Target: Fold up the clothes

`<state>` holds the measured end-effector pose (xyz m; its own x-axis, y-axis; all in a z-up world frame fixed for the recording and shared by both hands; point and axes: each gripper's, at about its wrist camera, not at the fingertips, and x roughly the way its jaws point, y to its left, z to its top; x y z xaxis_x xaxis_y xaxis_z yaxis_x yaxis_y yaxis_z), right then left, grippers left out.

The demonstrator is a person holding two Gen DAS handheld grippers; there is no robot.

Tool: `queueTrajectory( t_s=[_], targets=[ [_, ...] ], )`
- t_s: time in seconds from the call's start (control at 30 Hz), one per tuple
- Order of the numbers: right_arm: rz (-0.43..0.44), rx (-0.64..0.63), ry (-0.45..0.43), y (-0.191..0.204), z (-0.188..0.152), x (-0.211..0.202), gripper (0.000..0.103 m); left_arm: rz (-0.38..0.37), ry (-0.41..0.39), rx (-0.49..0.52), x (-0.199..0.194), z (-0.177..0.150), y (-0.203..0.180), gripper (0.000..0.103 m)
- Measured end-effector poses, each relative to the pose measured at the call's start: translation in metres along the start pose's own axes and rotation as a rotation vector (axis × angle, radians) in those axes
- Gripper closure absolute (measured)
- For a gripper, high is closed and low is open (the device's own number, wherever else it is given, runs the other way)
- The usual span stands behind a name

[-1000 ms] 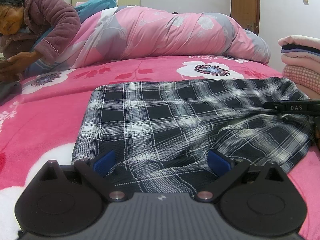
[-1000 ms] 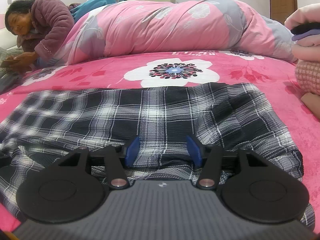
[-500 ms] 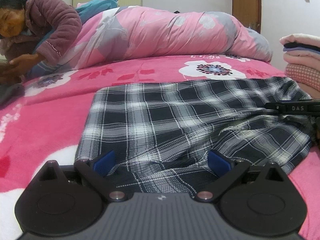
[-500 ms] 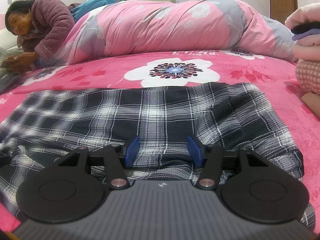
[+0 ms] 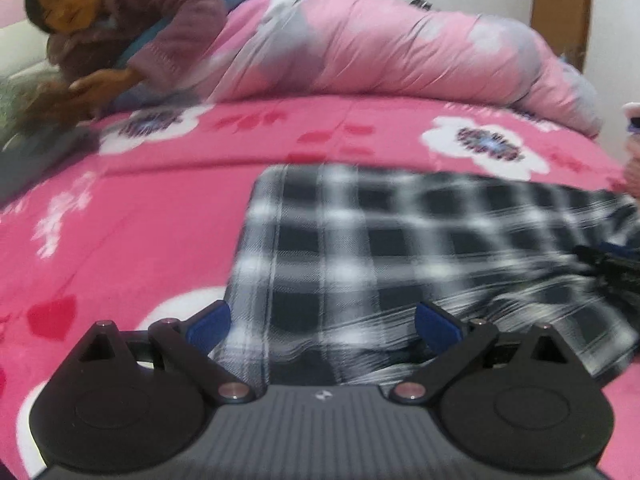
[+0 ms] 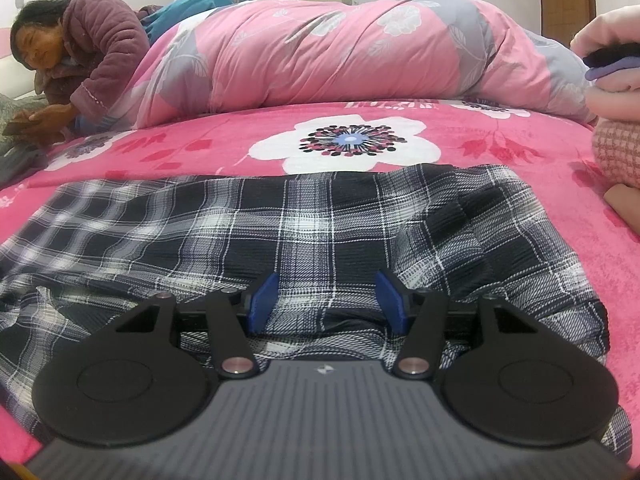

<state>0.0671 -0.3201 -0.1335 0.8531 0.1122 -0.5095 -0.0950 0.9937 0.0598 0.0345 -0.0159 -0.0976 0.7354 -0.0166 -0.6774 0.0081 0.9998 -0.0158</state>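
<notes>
My left gripper (image 5: 322, 326): its blue-padded jaws stand wide apart, low over the near edge of the plaid garment (image 5: 400, 248); nothing is pinched between them. This view is smeared with motion blur.
My right gripper (image 6: 327, 300): its jaws stand partly apart with a rumpled ridge of the plaid cloth lying between the blue pads; I cannot tell whether the pads press on the fabric. In the left wrist view it shows as a dark shape at the far right edge (image 5: 616, 272), on the cloth.
Plaid garment: black, grey and white checks, spread across the near part of the bed directly ahead of both grippers. Its left portion lies fairly flat; its right portion (image 6: 500, 240) is bunched into soft folds.
Bed cover (image 6: 180, 148): bright pink fleece printed with large white flowers and red leaves, lying under the garment and reaching beyond it on all sides.
Rolled quilt (image 6: 340, 52): pink with grey and white leaf print, lying across the far side of the bed, well apart from the garment.
Person (image 6: 92, 56): in a purple quilted jacket, leaning on the far left of the bed with hands together near the cover.
Stacked clothes (image 6: 616, 92): a folded pile in pale pink, dark and checked fabrics, at the right edge of the bed.
</notes>
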Motion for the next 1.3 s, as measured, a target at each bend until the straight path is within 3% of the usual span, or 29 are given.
queueTrajectory(
  t_s=[0.13,1.3],
  targets=[
    [-0.004,-0.011,0.007,0.0016,0.0012,0.0013,0.046,0.008,0.036,-0.030,0.0097,-0.0043,0.0036,0.002],
    [-0.006,-0.021,0.005,0.0005,0.0018,0.0011,0.045,0.047,0.061,-0.014,0.0118,-0.0065,-0.0047,0.000]
  ],
)
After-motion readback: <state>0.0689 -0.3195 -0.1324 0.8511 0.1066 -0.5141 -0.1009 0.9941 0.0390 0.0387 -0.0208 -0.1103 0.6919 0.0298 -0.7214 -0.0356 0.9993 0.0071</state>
